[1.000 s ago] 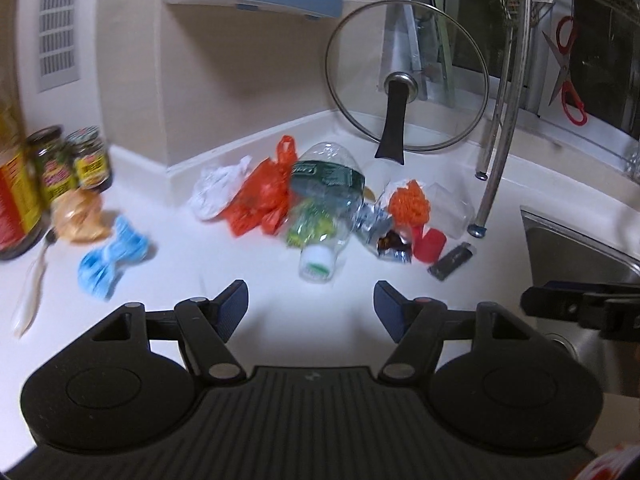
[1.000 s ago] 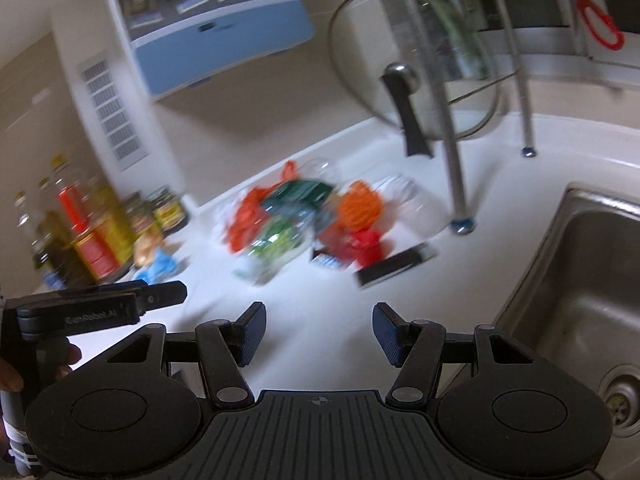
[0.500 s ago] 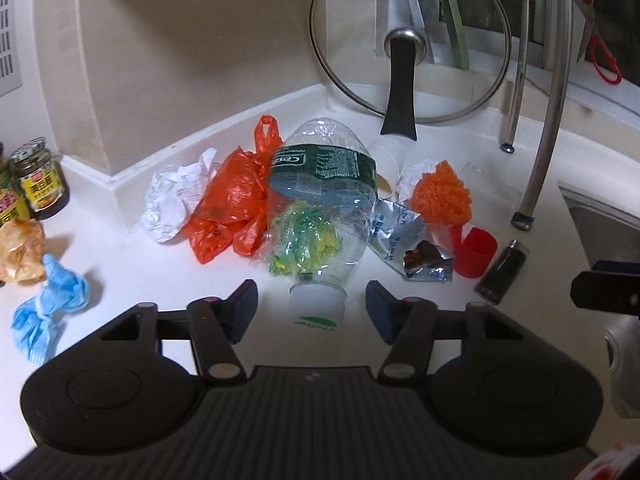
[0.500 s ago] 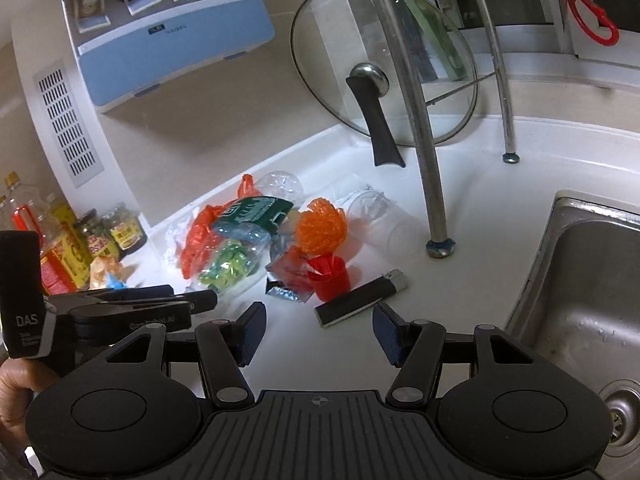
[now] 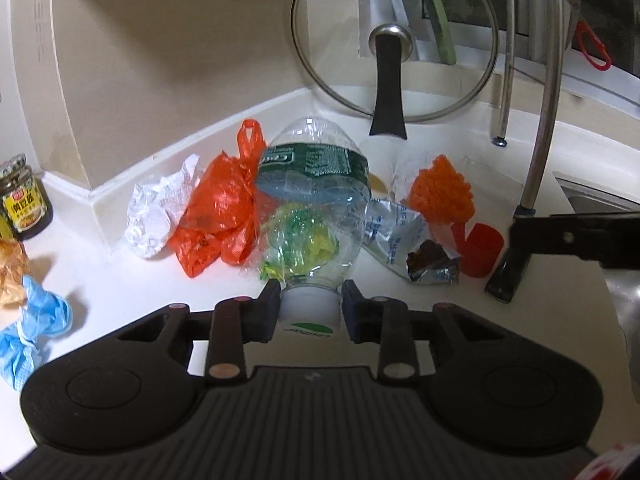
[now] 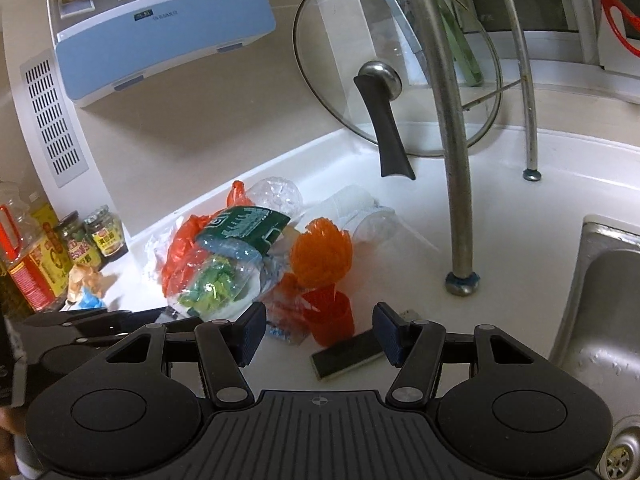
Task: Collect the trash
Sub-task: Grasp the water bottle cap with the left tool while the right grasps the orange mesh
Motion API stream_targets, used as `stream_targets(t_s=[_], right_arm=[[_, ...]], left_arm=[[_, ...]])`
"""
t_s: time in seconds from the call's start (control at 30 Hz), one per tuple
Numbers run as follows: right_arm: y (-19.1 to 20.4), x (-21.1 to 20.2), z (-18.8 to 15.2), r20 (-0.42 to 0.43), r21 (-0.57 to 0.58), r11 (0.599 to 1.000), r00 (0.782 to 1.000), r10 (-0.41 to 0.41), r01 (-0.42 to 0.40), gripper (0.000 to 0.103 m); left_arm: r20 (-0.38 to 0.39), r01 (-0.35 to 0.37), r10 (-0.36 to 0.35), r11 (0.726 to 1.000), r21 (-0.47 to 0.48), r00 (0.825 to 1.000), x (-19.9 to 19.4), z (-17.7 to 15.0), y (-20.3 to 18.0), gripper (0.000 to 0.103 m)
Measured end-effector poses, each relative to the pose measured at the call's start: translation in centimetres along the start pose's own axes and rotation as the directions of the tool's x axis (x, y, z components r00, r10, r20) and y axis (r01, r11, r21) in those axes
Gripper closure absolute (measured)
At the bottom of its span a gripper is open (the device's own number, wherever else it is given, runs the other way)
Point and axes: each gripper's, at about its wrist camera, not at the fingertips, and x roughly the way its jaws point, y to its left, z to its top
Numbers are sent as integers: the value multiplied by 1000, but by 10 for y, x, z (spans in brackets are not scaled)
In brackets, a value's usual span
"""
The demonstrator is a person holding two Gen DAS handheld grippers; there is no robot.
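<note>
A clear plastic bottle (image 5: 316, 184) with a green label lies on the white counter (image 5: 120, 280), its white cap (image 5: 310, 314) towards me. My left gripper (image 5: 310, 308) is closing on that cap, and both pads touch its sides. Around the bottle lie an orange plastic bag (image 5: 216, 208), crumpled white paper (image 5: 156, 212), a foil wrapper (image 5: 400, 232), an orange mesh ball (image 5: 440, 192) and a red cup (image 6: 330, 316). My right gripper (image 6: 320, 324) hangs open just over the red cup and a flat black bar (image 6: 348, 354), with nothing gripped.
A glass lid (image 5: 392, 40) leans on the back wall. A steel rack leg (image 6: 452, 160) stands right of the trash, and the sink (image 6: 600, 300) lies beyond it. Sauce jars (image 6: 96, 236), a blue glove (image 5: 32, 328) and a tan wrapper (image 5: 12, 272) sit at the left.
My left gripper came forward and down to the bottle, and its jaws narrowed onto the cap. My right gripper advanced towards the red cup and the black bar, its jaws unchanged.
</note>
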Motion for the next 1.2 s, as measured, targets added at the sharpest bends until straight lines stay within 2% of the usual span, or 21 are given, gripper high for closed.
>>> stream_targets(t_s=[0.4,0.67,0.97,1.0,1.03,1.2], right_arm=[[1,31,12,38,-26,1000,999,-11,12,44],[4,51,17,51,-22,999,998,-28,29,44],[-1,72,22,26,92,995,999,-42,39,44],[-1,74,22,24,89,995,998,-52,50,47],[-1,75,22,22,84,995,998,-52,50,59],[-2,72,22,44,81,995,998,-53,50,69]], left_arm=[[113,-4,5,1000,-5,994,-26,16,10,74],[119,-45,48,999,-29,992,-31,19,25,74],[110,-78,83,996,-43,990,-36,16,37,74],[110,-82,86,996,-45,990,-37,15,38,74],[109,-86,90,995,-48,990,-38,15,39,74],[105,-99,105,993,-61,989,-43,13,45,74]])
